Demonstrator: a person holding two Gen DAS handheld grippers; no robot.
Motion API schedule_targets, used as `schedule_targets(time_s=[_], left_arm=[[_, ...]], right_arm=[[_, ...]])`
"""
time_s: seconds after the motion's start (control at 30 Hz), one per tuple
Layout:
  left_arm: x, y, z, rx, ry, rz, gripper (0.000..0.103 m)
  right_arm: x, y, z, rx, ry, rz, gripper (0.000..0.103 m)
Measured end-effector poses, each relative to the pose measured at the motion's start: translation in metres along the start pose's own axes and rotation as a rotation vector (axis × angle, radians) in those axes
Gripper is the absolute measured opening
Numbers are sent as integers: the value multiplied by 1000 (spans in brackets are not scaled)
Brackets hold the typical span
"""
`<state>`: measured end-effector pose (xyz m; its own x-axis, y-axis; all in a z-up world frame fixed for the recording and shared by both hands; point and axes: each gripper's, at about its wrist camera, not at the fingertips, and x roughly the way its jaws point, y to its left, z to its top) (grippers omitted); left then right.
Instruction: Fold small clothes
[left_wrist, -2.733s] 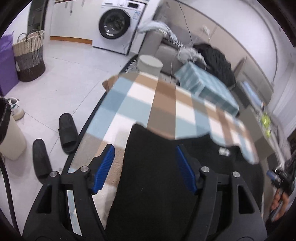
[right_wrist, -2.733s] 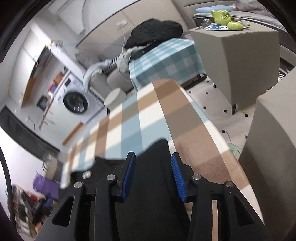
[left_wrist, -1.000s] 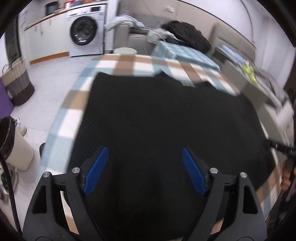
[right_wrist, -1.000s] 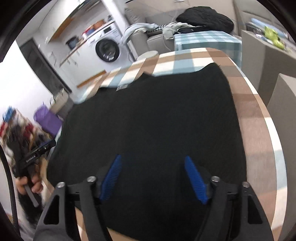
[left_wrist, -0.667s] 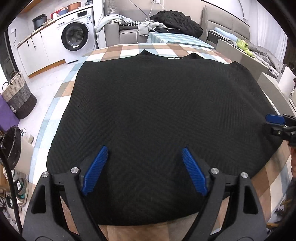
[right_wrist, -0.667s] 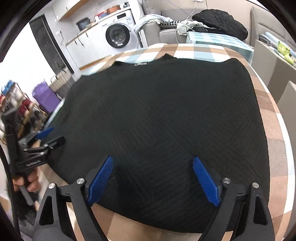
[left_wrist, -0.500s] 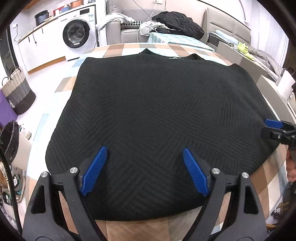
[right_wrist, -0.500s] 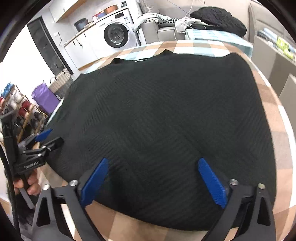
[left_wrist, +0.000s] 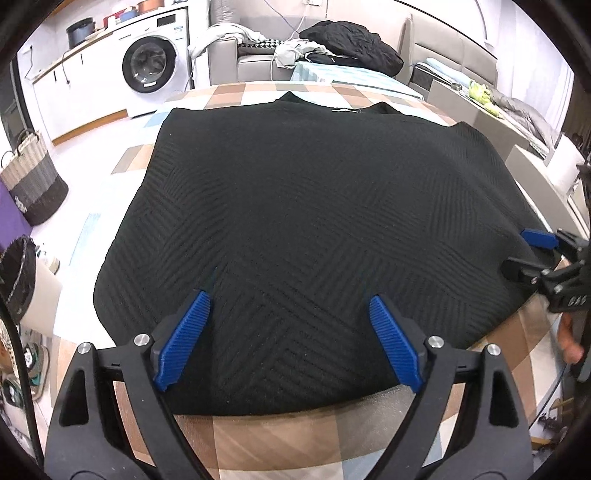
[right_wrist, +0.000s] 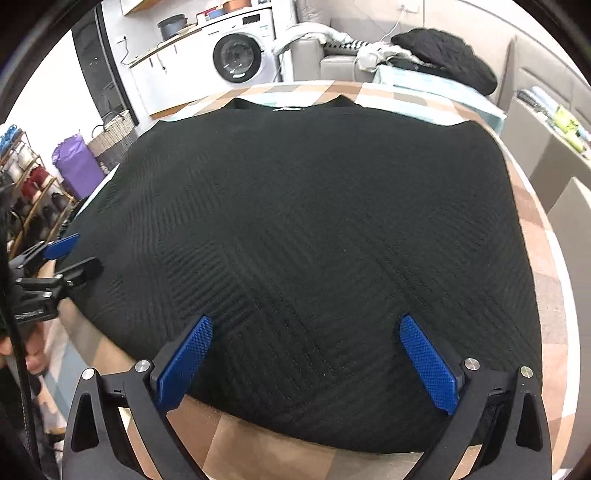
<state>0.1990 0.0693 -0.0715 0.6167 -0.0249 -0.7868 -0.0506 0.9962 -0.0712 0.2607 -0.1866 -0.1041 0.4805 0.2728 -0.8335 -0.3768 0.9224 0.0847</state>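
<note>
A checked table is filling the lower part of both views, and a black top is lying spread flat over most of it, neckline at the far edge and hem at the near edge.

Behind the table a washer is standing against the wall, and a sofa beside it is carrying a heap of clothes.

The left gripper is pointing steeply down over the near hem of the top, towards its left corner. Its jaws are opening; the blue pads are standing wide, just above the fabric, gripping nothing. In the right wrist view this gripper is showing at the left edge, with part of the hand holding it below.

The right gripper is tilting down in the same way over the near hem, nearer the right corner. Its jaws are standing fully apart, pads over the cloth and clamping nothing. In the left wrist view it is reaching in from the right edge at the hem.

On the floor to the left a woven basket is standing; what is in it cannot be told. A bin with a dark liner is standing nearer, its contents hidden. In the right wrist view a purple bag is sitting beside the basket.
</note>
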Motion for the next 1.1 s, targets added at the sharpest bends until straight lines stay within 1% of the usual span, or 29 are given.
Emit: schedule_targets(time_s=[0.03,0.13,0.2,0.23,0.33,0.5,0.57,0.63,0.77,0.9,0.93,1.03,1.1], left_arm=[[0,-1,0,8,3,5,87],[-1,-5,-2,40,-1,20,87],[-4,-6,-2,39,-7,18,87],[-7,-7,-2,29,-17,2,87],[-14,-8,-2,13,-36,-33,87],[-16,-16,-2,34,-31,-59,87],[-16,-21,-1,52,-30,-58,87],[-14,-25,1,61,-31,-61,87],[-11,-31,8,51,-23,-70,87],[-11,-41,13,60,-29,-107,87],[-9,-45,14,66,-27,-120,87],[-3,-57,16,90,-11,-138,87],[-1,-64,16,107,-8,-151,87]], right_arm=[[1,4,0,-17,0,-27,102],[1,11,2,-25,-4,-66,102],[-4,16,7,-17,-22,-48,102],[-6,22,12,-29,-38,-31,102],[-1,39,22,-72,-45,-40,102],[24,50,28,-100,9,-63,99],[22,49,24,-103,-1,-57,98],[21,46,21,-108,7,-41,97],[13,39,12,-112,-4,-25,87],[3,29,0,-110,-23,-14,75],[-1,25,-4,-104,-34,-10,74],[-7,18,-9,-92,-47,-10,65],[-14,11,-10,-54,-68,16,53]])
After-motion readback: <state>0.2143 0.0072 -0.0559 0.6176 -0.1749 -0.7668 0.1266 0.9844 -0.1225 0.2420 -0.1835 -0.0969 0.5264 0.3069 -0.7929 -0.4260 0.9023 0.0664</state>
